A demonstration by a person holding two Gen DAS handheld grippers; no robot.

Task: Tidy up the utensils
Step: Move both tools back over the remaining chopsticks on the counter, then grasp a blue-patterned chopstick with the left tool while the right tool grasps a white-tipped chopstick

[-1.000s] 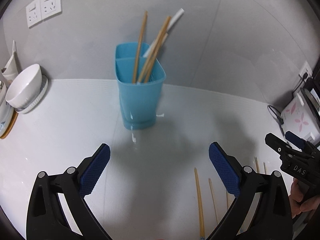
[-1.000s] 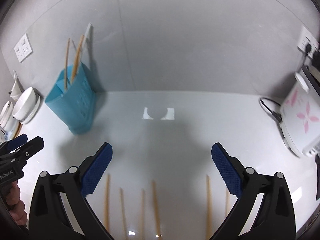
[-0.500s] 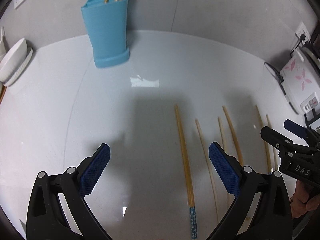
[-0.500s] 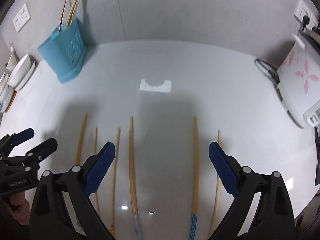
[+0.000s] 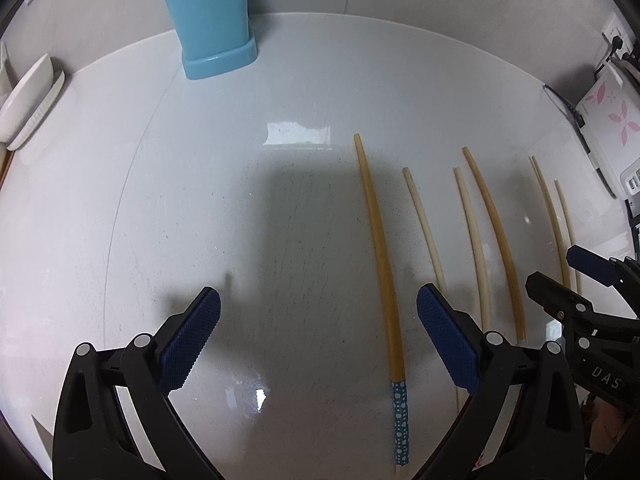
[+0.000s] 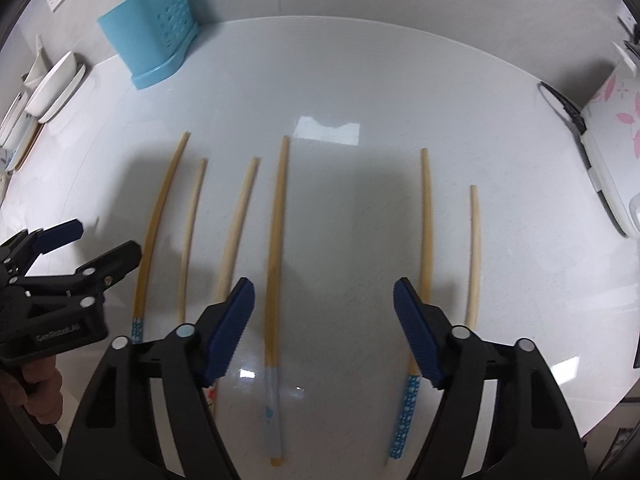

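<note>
Both grippers have dropped toward the white counter (image 5: 120, 200); left gripper (image 5: 318, 320) wide, right gripper (image 6: 324, 316) closing around a seemingly untouched chopstick (image 6: 276, 240).

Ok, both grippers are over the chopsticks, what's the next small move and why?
Probably lower the right gripper further onto the pale-blue-ended chopstick lying between its closing jaws; the pads aren't yet touching it, and the blue holder awaits.

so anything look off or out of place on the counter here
Six chopsticks lie loose on the white counter instead of standing in the blue holder at the back left, where a few others already stand. Nothing looks spilled or broken.
</note>
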